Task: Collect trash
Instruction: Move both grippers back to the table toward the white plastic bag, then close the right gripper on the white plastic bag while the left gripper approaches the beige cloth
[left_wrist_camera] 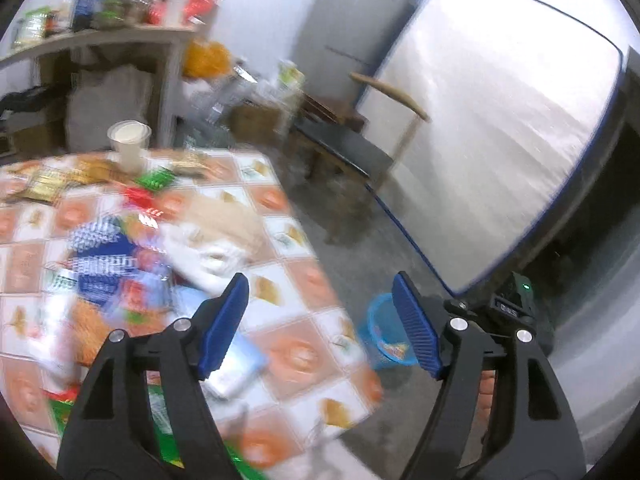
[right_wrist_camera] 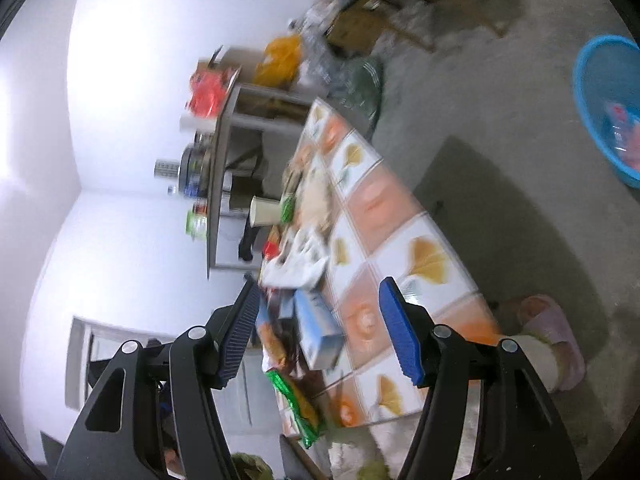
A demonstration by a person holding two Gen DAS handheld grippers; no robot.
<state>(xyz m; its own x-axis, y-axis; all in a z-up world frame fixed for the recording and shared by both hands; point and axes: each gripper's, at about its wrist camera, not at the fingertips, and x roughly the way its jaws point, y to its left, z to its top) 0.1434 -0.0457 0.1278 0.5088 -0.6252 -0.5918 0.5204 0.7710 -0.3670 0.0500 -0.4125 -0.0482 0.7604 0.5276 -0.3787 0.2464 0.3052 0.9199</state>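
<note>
Here the left gripper is hanging over the lower right corner of the desk, its blue fingers standing wide apart with nothing between them. The desk, covered in a cloth of orange and white squares, is filling the left half of the left wrist view, and the trash is lying on it in a blurred heap: blue and white wrappers at centre left, a crumpled white bag just above the left finger, a light blue box directly behind that finger, and green packets toward the far edge. A white paper cup is standing upright near the desk's far edge in the upper left. On the floor, seen between the two fingers at lower centre, a blue basin is sitting with a few coloured scraps inside.

In the right wrist view, which is rolled on its side, the right gripper is likewise holding its fingers spread and empty. The desk is running diagonally through the middle of the frame, the light blue box lying between the fingers in the picture but farther off. The white bag is lying just above it, a green packet at lower centre. The blue basin is sitting at the upper right edge, well apart from the desk. A slippered foot is showing at the right.
</note>
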